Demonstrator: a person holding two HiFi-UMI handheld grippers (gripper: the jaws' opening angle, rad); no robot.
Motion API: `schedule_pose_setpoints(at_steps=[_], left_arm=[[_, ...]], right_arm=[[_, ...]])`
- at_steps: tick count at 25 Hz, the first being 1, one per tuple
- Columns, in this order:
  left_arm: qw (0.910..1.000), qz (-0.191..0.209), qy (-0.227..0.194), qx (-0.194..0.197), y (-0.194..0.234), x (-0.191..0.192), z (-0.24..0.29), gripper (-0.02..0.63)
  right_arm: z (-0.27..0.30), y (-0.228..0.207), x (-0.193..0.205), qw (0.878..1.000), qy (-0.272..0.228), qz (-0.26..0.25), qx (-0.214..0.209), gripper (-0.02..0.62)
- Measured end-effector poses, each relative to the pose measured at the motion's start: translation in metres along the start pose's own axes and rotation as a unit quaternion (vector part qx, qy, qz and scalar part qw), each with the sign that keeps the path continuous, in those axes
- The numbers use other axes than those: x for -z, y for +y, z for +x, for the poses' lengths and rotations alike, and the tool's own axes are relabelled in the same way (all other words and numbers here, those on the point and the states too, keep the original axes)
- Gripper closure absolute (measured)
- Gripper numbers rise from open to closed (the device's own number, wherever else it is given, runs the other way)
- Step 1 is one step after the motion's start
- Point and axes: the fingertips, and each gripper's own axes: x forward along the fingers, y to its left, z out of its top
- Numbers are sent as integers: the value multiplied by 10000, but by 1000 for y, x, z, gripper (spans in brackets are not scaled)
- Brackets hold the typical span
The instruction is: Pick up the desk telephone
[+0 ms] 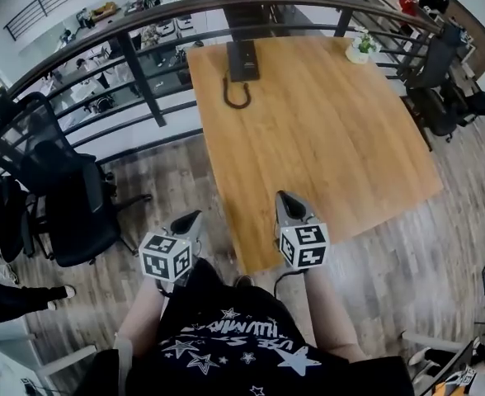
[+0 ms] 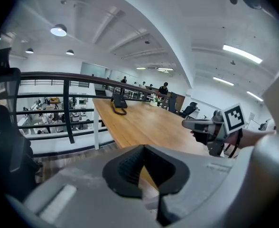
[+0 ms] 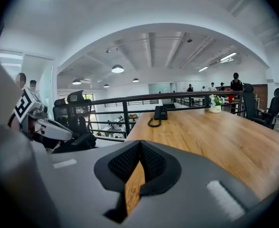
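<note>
Off to the left of the left gripper point(image 1: 195, 215), a black office chair point(image 1: 69, 196) stands on the wood-look floor, beside a dark railing point(image 1: 143, 73) that curves along the far edge of the space. The left gripper is held just outside the near left corner of the wooden table point(image 1: 325, 139), over the floor. In the left gripper view its jaws are pressed together at the tips with nothing between them point(image 2: 143, 147).

The desk telephone point(image 1: 242, 58) sits well ahead of both grippers, at the table's far edge close to the railing. Its coiled cord point(image 1: 236, 96) loops on the tabletop on the side nearer the grippers. It shows small and distant ahead of the left gripper point(image 2: 118, 99) and ahead and slightly right of the right gripper's closed tips point(image 3: 160, 112). Neither tool touches it.

The right gripper point(image 1: 282, 195) hangs over the table's near edge, beside the left one and well apart from the phone. Its jaws meet at the tips point(image 3: 139, 144) and grip nothing; only tabletop shows behind them.

Far ahead and to the right of the right gripper, a small potted plant point(image 1: 360, 48) stands in the table's far right corner.
</note>
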Motion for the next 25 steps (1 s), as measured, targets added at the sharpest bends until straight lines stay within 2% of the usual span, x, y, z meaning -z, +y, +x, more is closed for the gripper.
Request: schedule_pose_setpoints(at_steps=[3, 7, 15, 20, 25], left_arm=[[10000, -11, 14, 8, 4, -8, 10, 604], [9998, 2, 68, 206, 17, -28, 40, 604], [9986, -18, 89, 519, 70, -93, 123, 604], [9974, -19, 140, 703, 108, -133, 180, 604], [9961, -26, 190, 864, 141, -162, 233, 603]], right_arm=[[11, -8, 1, 9999, 73, 117, 27, 594], [29, -18, -3, 9993, 147, 329, 76, 594], [76, -63, -17, 9955, 302, 577, 688, 594], [117, -92, -44, 9919, 214, 785, 978, 594], [172, -108, -65, 9922, 248, 653, 1036, 594]])
